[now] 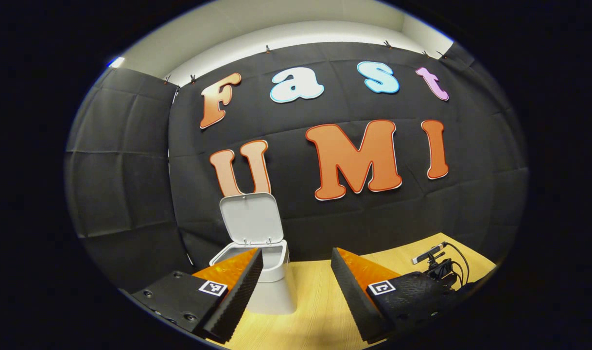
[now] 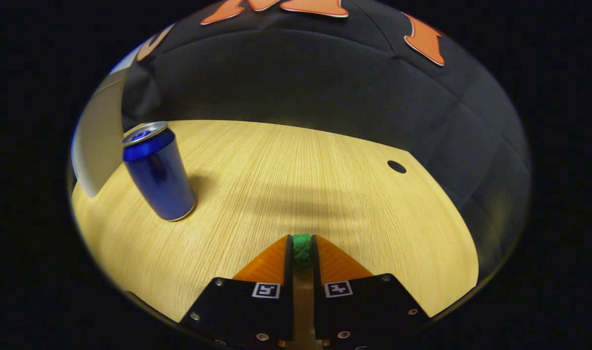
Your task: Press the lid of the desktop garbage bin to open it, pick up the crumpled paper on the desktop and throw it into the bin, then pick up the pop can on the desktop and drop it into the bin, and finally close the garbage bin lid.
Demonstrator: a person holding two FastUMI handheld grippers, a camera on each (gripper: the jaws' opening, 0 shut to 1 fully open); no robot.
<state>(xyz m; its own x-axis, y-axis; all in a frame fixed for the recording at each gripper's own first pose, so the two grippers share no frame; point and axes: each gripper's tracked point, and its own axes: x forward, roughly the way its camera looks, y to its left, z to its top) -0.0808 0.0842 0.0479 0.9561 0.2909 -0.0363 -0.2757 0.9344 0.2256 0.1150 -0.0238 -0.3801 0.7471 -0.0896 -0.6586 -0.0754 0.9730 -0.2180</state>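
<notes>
The bin (image 1: 271,277) stands at the back of the tabletop (image 1: 320,311), close to the black wall. Its lid (image 1: 252,218) is up, so the first job looks done. The inside of the bin is mostly hidden behind the gripper finger, so it is hard to tell what is in it.

The left gripper (image 1: 296,291) hangs in front of the bin with its two fingers wide apart. It holds nothing. To the right, near the right edge of the tabletop, sits a small camera stand with wires (image 1: 437,265).

In the right gripper view, the pop can (image 2: 157,170) stands upright near the left edge of the tabletop (image 2: 286,170). A white curved shape (image 2: 99,146) shows just behind the can; it may be the bin, but that is not sure. No one has picked up the can yet.

Farther right, the right gripper (image 2: 302,250) has its fingers close together on a small green lump (image 2: 302,248). This looks like the crumpled paper, pinched at the fingertips. A small dark hole (image 2: 396,166) sits near the far right corner of the tabletop.

So the paper seems to be picked up but not yet thrown in. After that, the can must go into the bin, and then the lid must be shut.
</notes>
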